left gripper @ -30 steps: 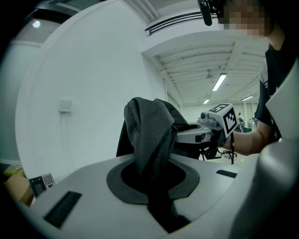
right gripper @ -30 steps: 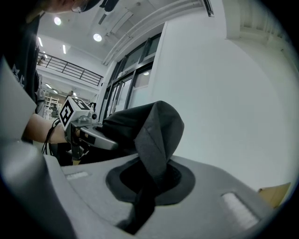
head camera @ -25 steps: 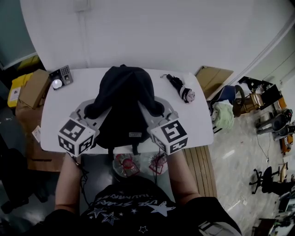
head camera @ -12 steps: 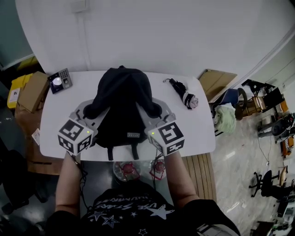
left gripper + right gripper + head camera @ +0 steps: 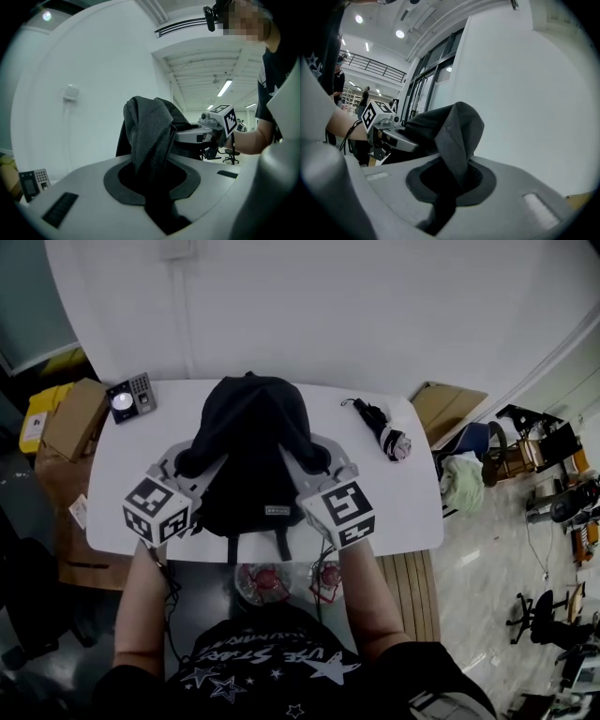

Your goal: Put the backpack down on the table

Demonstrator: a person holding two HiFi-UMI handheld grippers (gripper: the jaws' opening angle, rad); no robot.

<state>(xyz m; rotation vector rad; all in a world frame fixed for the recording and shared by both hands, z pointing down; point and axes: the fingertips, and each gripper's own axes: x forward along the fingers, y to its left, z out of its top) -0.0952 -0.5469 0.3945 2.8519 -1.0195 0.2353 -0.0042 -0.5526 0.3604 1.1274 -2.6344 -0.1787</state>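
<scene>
Left gripper and right gripper fingers stay clamped on the backpack, now slightly lower.

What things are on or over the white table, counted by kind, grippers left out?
backpack: 1
folded umbrella: 1
keypad device: 1
Total: 3

backpack: black all over
bench: white
left gripper: pale grey, cube patterned in black-and-white squares
right gripper: pale grey, same black-and-white squares
umbrella: black, pale patterned end
box: brown cardboard
shirt: black, white stars
</scene>
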